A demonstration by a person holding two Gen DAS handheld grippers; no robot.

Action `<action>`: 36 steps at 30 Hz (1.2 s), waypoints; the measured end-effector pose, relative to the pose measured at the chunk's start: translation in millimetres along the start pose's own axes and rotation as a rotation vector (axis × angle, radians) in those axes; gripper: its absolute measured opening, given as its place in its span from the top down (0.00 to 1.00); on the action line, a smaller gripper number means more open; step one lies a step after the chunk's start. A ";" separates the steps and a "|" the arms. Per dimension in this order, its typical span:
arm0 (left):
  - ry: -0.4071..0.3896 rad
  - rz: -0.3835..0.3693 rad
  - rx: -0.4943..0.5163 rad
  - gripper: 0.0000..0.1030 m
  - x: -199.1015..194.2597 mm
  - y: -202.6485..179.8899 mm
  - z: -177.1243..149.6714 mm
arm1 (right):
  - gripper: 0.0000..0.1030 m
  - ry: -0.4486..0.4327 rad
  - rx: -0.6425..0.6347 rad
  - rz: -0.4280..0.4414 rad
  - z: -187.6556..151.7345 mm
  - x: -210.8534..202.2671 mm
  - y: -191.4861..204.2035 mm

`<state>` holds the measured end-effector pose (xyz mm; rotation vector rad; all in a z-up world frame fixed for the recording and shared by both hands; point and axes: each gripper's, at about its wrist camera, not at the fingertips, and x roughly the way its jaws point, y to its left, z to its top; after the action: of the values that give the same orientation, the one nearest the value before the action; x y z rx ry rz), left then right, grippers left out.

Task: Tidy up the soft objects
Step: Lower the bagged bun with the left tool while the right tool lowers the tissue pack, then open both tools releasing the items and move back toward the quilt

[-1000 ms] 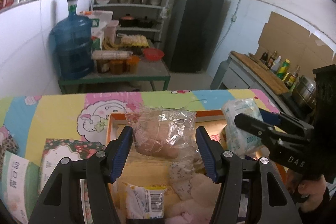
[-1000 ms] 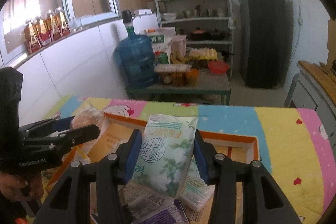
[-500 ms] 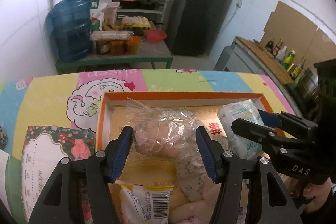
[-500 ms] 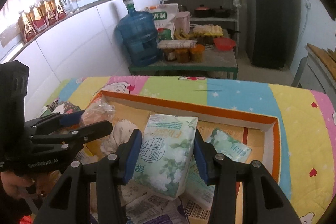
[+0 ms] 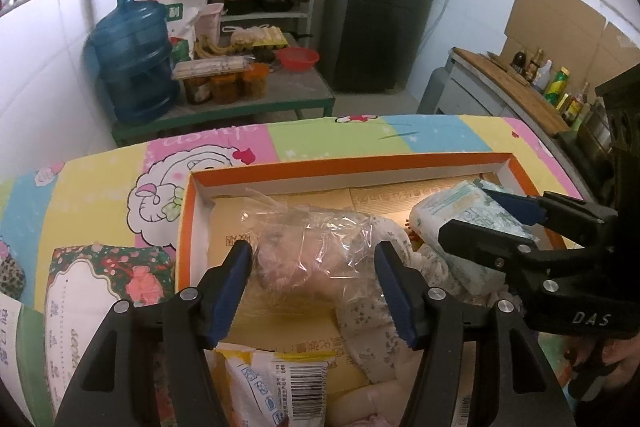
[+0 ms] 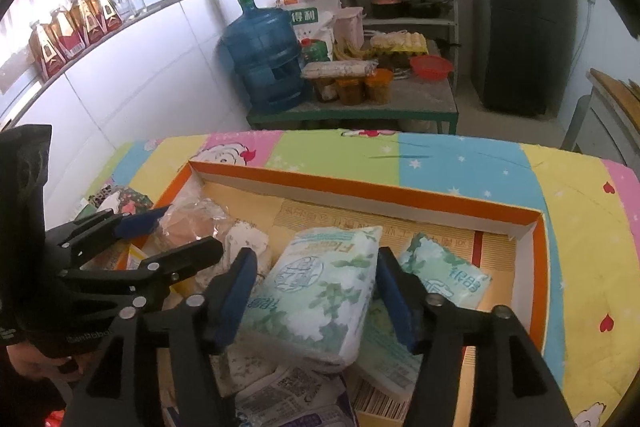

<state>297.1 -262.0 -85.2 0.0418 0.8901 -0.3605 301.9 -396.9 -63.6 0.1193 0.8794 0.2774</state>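
Observation:
An orange-rimmed cardboard box [image 5: 348, 163] [image 6: 360, 187] lies on the cartoon tablecloth. My left gripper [image 5: 314, 255] [image 6: 188, 231] reaches into the box's left part. Its pads touch a clear bag with a pinkish soft thing [image 5: 316, 255] inside, and its jaws are starting to open. My right gripper [image 6: 316, 259] [image 5: 468, 213] is over the box's right part. Its jaws are opening, and a green-and-white tissue pack [image 6: 316, 287] [image 5: 460, 219] lies between them on the other items, with a gap at each pad.
Also in the box are a floral plush [image 5: 384, 327], a second tissue pack [image 6: 444, 275] and a yellow-white barcoded packet [image 5: 276, 379]. A flowered box [image 5: 100, 279] sits left of it on the tablecloth [image 5: 320, 135]. A hand [image 5: 612, 359] holds the right gripper.
Both grippers sank toward the box with their loads. The right jaws spread off the tissue pack, which now rests in the box. The left jaws widened a little.

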 end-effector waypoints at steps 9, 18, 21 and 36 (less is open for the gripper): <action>-0.065 0.005 0.018 0.28 -19.6 -7.0 -1.8 | 0.35 -0.057 0.003 -0.003 -1.2 -12.7 0.1; -0.135 0.012 0.034 0.28 -48.5 -11.1 -4.5 | 0.35 -0.085 0.013 -0.012 -5.6 -27.6 5.3; -0.159 0.014 0.040 0.28 -60.0 -11.7 -6.9 | 0.35 -0.113 0.012 -0.024 -7.0 -39.0 8.3; -0.249 0.014 0.047 0.28 -117.7 -9.4 -30.1 | 0.35 -0.214 -0.010 -0.073 -30.2 -96.0 43.3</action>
<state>204.0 -231.1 -13.1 0.0448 0.6347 -0.3647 212.3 -383.4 -2.1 0.1054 0.6688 0.1962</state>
